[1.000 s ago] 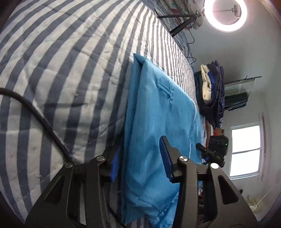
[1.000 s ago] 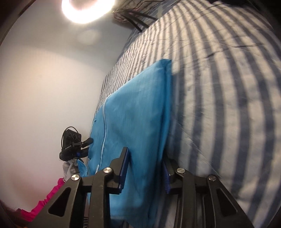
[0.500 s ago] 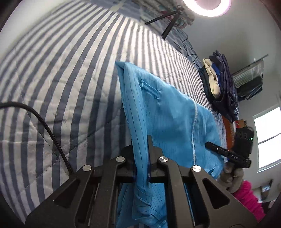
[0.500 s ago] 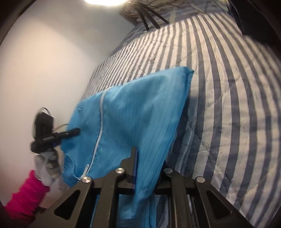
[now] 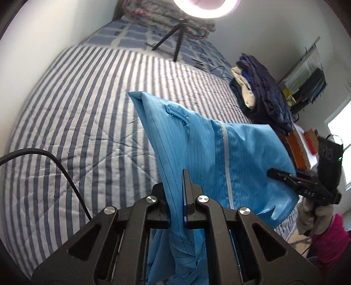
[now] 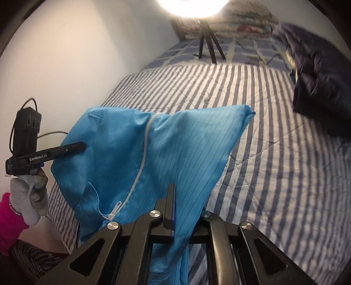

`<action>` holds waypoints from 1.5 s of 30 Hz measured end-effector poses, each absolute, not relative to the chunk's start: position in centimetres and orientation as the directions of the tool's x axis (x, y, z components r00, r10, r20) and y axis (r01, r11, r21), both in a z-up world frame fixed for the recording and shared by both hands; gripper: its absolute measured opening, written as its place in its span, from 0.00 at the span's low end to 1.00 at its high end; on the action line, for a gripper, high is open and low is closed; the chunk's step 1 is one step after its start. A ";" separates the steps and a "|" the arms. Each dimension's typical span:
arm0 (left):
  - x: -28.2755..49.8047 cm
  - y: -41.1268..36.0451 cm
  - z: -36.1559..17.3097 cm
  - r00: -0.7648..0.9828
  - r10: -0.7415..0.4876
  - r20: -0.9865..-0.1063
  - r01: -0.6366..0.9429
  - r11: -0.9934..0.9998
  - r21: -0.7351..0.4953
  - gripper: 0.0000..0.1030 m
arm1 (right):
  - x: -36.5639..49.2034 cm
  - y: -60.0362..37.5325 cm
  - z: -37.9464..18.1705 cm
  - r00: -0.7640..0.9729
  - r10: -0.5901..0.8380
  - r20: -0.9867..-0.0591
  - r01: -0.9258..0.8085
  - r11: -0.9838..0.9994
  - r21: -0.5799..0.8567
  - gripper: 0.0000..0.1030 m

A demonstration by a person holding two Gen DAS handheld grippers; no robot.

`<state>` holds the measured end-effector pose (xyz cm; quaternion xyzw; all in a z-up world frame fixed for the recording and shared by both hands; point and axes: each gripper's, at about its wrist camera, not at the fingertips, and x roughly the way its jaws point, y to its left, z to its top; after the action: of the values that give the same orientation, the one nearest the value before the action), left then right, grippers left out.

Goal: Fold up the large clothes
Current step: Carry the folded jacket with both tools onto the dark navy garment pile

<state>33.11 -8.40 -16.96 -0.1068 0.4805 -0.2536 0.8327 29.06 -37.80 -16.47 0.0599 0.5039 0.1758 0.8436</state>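
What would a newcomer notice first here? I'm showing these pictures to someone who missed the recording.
First, the bright blue garment, lifted off the striped bedspread with its white zipper running down the middle. The left tool and the right tool each pinch its near edge, one at each side. At the head of the bed glares a ring light on a tripod, with a dark clothes pile at the bed's right side.

White lettering "GenRobot.AI" runs along the black finger of the left gripper [image 6: 82,146], at the left of the right wrist view. Marks on the right gripper [image 5: 271,174] in the left wrist view are unreadable.
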 end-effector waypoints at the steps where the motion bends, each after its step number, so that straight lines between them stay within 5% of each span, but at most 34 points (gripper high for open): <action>1: 32.5 -8.8 -16.4 0.417 -0.520 -0.746 0.332 0.850 -0.408 0.04 | 28.4 -37.6 -15.7 0.441 0.343 -0.830 -0.247 0.935 0.255 0.03; 18: 23.6 -17.0 -7.4 0.512 -0.559 -0.652 0.570 0.789 -0.228 0.04 | 20.4 -39.8 -6.9 0.598 0.178 -0.782 -0.213 0.975 0.060 0.03; 38: 26.4 -29.2 -6.0 0.427 -0.651 -0.627 0.670 0.694 -0.264 0.04 | 19.7 -49.1 -4.0 0.658 -0.008 -0.753 -0.078 0.994 -0.079 0.03; 45: 30.7 -33.5 -4.7 0.391 -0.721 -0.572 0.712 0.631 -0.307 0.04 | 21.9 -55.0 -2.9 0.691 -0.002 -0.723 -0.028 0.999 -0.029 0.03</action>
<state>30.73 -33.54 -4.69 -0.0060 0.3463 -0.4295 0.8340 21.92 -55.04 -2.88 -0.0190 0.3931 0.0072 0.9193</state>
